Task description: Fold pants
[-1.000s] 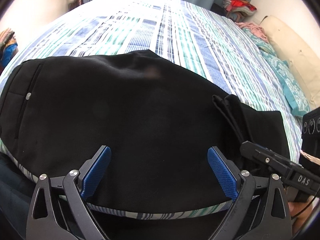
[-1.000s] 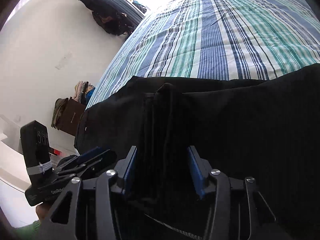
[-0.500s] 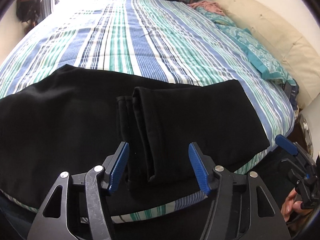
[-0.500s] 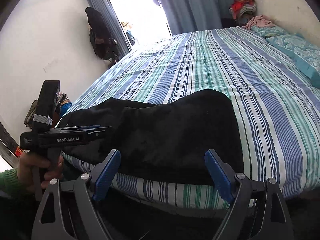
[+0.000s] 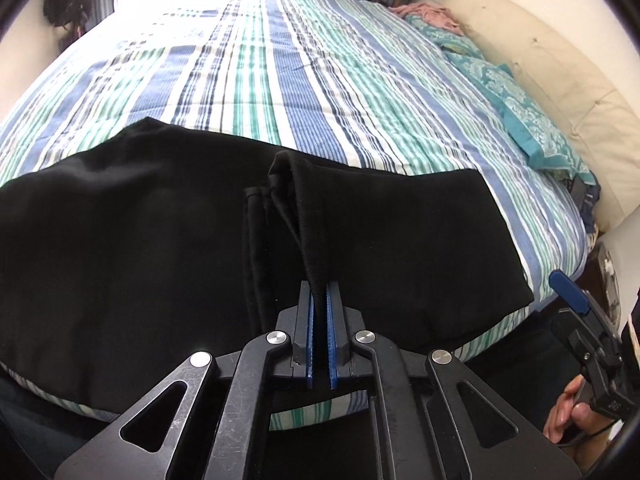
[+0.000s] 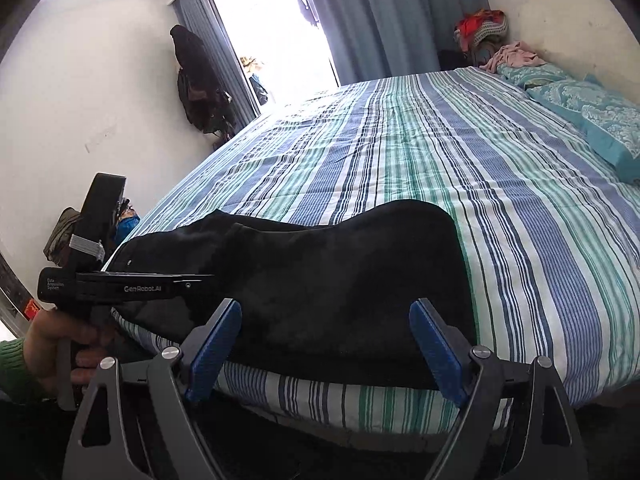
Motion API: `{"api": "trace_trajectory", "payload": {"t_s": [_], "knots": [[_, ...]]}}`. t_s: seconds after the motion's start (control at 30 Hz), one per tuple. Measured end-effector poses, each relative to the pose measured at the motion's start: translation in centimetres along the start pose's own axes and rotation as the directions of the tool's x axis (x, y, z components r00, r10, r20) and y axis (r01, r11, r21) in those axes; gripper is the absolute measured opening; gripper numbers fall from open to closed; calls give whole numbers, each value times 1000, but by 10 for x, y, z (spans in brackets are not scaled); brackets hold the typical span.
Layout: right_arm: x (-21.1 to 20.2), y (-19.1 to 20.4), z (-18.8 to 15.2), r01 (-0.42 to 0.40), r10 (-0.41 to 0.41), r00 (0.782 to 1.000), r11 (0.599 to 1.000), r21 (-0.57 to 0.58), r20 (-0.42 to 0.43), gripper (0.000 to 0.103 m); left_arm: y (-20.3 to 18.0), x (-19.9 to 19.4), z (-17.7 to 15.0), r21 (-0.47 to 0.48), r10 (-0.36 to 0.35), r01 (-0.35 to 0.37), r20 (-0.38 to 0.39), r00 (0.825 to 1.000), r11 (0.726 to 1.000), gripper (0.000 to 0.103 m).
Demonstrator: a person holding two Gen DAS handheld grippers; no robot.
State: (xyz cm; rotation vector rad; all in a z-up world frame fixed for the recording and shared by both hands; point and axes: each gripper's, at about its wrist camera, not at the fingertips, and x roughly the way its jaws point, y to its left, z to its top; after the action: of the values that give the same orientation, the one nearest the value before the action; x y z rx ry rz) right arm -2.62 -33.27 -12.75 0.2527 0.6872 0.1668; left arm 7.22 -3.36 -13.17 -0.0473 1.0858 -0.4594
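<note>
**Left gripper pinches the pants hem**

Black pants (image 5: 120,240) lie on a bed (image 5: 280,80) with a blue, green and white striped cover. They sit near the front edge of the bed, spread out flat and already folded over once, so one part lies on top of the other.

The left gripper (image 5: 319,300) has its two blue fingers (image 5: 308,320) squeezed tight together. A thin fold of the black cloth is caught between them. From that pinch the cloth rises in a small ridge and runs away across the top of the pants.

The right gripper (image 6: 324,344) has its blue fingers (image 6: 436,352) spread wide. Nothing is between them. It hangs in front of the bed edge, and the right end of the pants shows past the gap between the fingers, not touching them.

In the right view, a hand (image 6: 60,344) with a green sleeve holds the handle of the left gripper, over at the left side.

Blue patterned pillows (image 5: 520,92) lie along the right side of the bed, beside a cream headboard (image 5: 560,60). A small pile of clothes (image 6: 480,28) sits in the far corner. Blue curtains (image 6: 384,16) hang by a bright doorway (image 6: 272,40).
</note>
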Motion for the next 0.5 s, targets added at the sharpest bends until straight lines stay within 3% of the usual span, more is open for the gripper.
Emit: {"api": "trace_trajectory", "payload": {"t_s": [0.07, 0.17, 0.27, 0.3, 0.33, 0.37, 0.4, 0.43, 0.5], "knots": [[-1, -4, 0, 5, -5, 1000, 1000, 14, 6, 86, 13, 0, -1, -18, 30, -30, -3, 1000, 999, 4], [6, -7, -1, 4, -4, 1000, 1000, 29, -20, 86, 29, 25, -5, -44, 65, -69, -83, 994, 997, 6], [17, -7, -3, -2, 4, 998, 1000, 31, -62, 86, 27, 25, -6, -43, 73, -76, -80, 994, 996, 15], [19, -7, -3, -1, 3, 997, 1000, 30, -72, 86, 25, 21, -5, -39, 83, -86, -67, 994, 996, 28], [20, -6, -4, -2, 4, 997, 1000, 29, -77, 86, 23, 15, -4, -38, 91, -93, -45, 995, 995, 54], [20, -6, -6, -3, 5, 997, 1000, 28, -80, 86, 23, 8, -4, -41, 111, -111, -12, 994, 993, 70], [21, -6, -6, -3, 5, 997, 1000, 27, -82, 86, 24, 3, -2, -47, 140, -139, 24, 990, 989, 92], [21, -6, -7, -4, 6, 997, 1000, 27, -83, 86, 26, 0, -2, -54, 160, -157, 51, 986, 986, 96], [23, -7, -7, -6, 9, 996, 999, 33, -89, 86, 32, 9, 2, -64, 155, -155, 2, 988, 986, 96]]}}
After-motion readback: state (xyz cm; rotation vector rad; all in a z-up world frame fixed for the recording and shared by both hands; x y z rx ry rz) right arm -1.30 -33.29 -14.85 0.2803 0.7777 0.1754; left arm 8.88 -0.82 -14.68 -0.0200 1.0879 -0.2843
